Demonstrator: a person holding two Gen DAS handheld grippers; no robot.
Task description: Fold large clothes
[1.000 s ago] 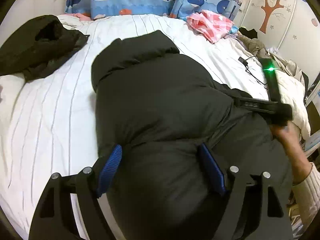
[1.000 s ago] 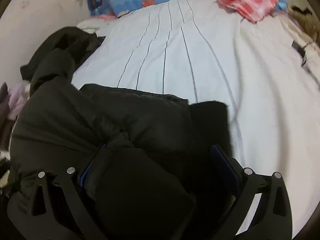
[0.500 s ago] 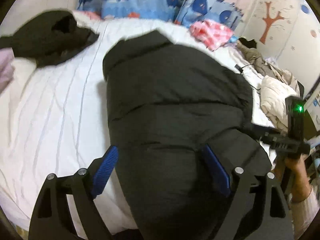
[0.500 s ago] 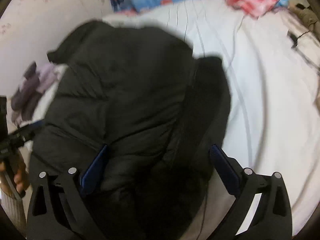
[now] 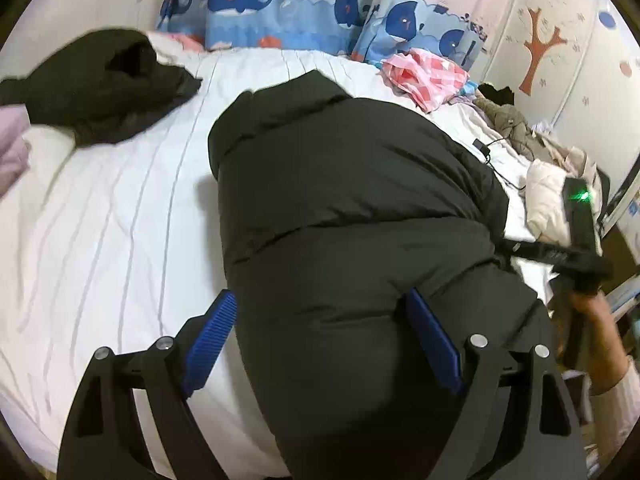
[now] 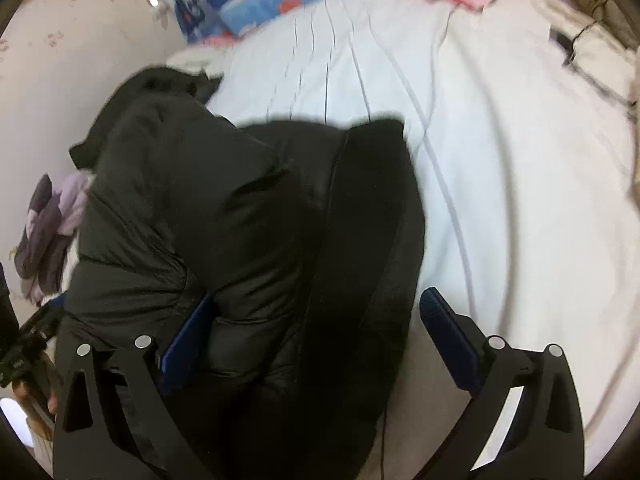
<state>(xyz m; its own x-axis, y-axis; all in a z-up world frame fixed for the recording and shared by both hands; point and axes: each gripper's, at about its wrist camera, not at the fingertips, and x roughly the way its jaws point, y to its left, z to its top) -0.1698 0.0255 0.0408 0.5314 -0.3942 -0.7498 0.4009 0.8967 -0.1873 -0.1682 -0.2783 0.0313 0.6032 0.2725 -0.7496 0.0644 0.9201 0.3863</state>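
A black puffer jacket (image 5: 352,208) lies bundled lengthwise on the white striped bed sheet (image 5: 112,232), collar toward the far end. My left gripper (image 5: 322,342) stands open over its near end: one blue pad hangs beside the jacket's left edge, the other above the padding. In the right wrist view the same jacket (image 6: 248,216) fills the lower left. My right gripper (image 6: 316,342) is open too, its left pad half hidden by a fold, its right pad over bare sheet. A hand holds that right gripper (image 5: 516,248) at the jacket's right side.
Another black garment (image 5: 100,84) lies at the bed's far left, and a pink checked cloth (image 5: 424,76) at the far right by whale-print curtains (image 5: 280,4). A cable (image 5: 484,148) and pale clothes (image 5: 548,200) sit on the right. Purple cloth (image 6: 48,232) lies left.
Both grippers have drawn back toward the bed's near edge, so more of the jacket shows. The right gripper has slid off the jacket to its right side. The left jaws stand slightly wider.
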